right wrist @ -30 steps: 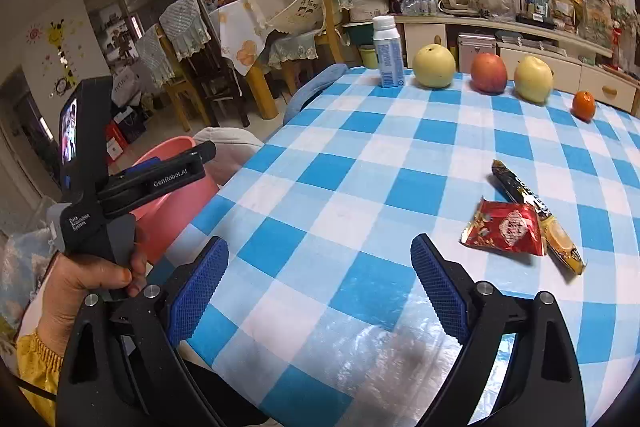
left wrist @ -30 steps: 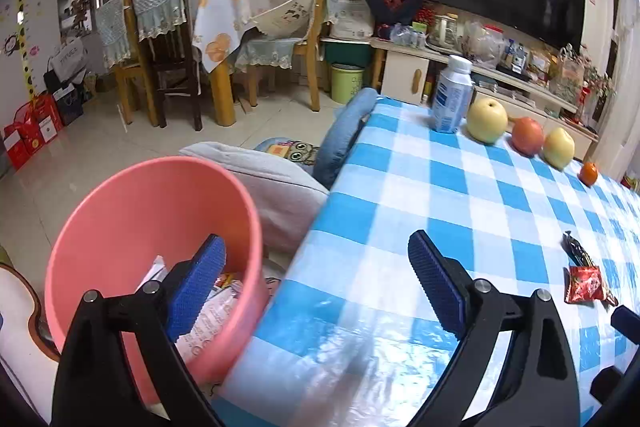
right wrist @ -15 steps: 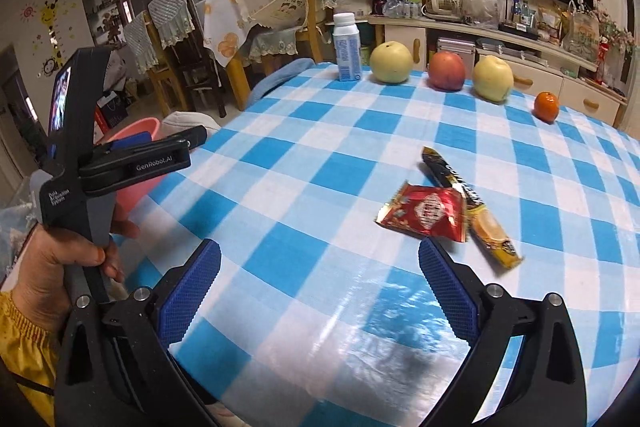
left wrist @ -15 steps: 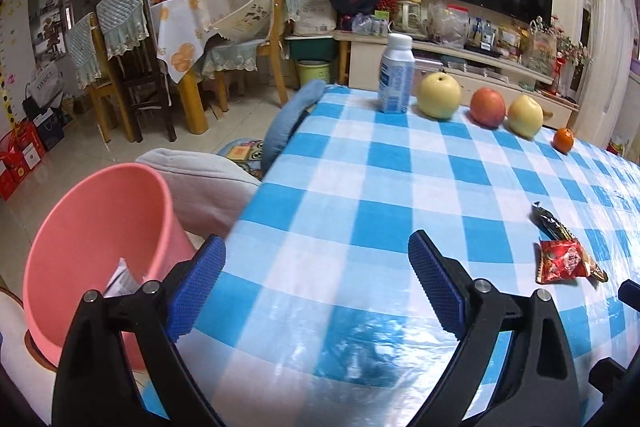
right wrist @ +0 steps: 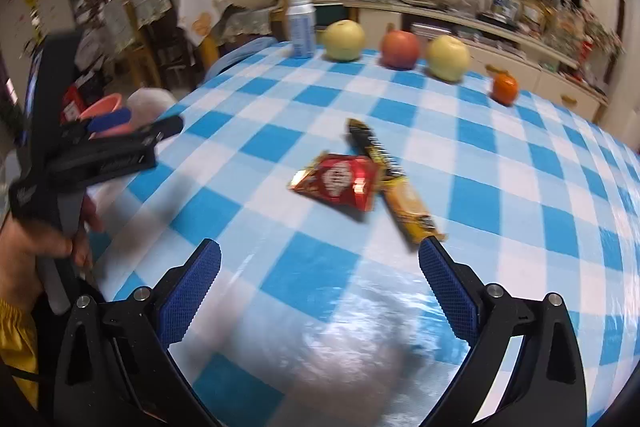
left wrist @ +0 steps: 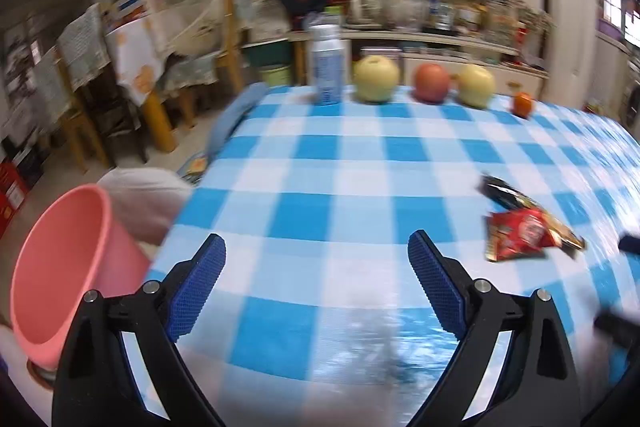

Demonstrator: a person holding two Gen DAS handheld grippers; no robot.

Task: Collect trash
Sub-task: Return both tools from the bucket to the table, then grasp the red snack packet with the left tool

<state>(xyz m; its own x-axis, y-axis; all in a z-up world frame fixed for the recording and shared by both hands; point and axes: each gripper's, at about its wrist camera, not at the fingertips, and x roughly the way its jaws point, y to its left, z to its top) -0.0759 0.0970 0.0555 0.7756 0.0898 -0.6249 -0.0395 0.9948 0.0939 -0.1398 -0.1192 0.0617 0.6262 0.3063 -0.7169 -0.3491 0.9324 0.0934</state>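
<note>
Both the right gripper (right wrist: 320,283) and left gripper (left wrist: 316,279) were seen spread apart and empty, red wrapper (right wrist: 336,181) lay just ahead of the right, touching the yellow wrapper (right wrist: 408,203), so both could be snagged together.

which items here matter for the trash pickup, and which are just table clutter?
Job items:
- red wrapper
- black-and-yellow wrapper, partly under the red one
- pink bin, on the floor beside the table

Just lying about:
- white bottle
- two yellow fruits
- red apple
- small orange
</note>
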